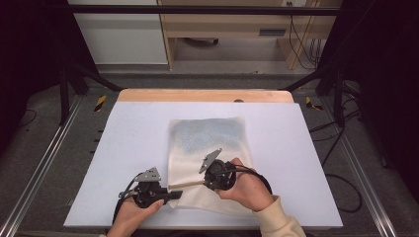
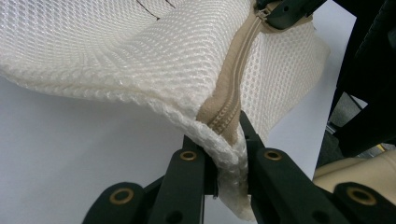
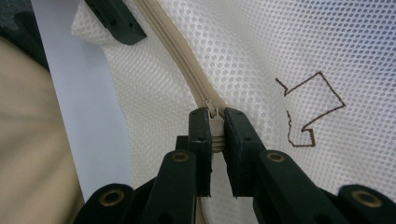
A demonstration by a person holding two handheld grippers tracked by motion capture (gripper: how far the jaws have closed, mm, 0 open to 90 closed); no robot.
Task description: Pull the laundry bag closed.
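A white mesh bag (image 1: pixel 207 138) with a beige zipper (image 1: pixel 188 184) lies on the white table top (image 1: pixel 128 148). My left gripper (image 1: pixel 173 194) is shut on the bag's near-left corner, at the end of the zipper. In the left gripper view the mesh edge (image 2: pixel 229 156) is pinched between my left gripper's (image 2: pixel 223 135) jaws and the zipper (image 2: pixel 233 79) runs away from them. My right gripper (image 1: pixel 205 181) is shut on the zipper pull (image 3: pixel 214 122), a short way along the zipper from the left one. The mesh (image 3: pixel 280 42) carries a brown stitched arrow (image 3: pixel 310 109).
The table's wooden far edge (image 1: pixel 205 95) borders a grey floor with black frame legs (image 1: pixel 64 89) at both sides. A beige sleeve (image 1: pixel 276 219) comes in at the bottom right. Bare table surface lies to the left, right and back of the bag.
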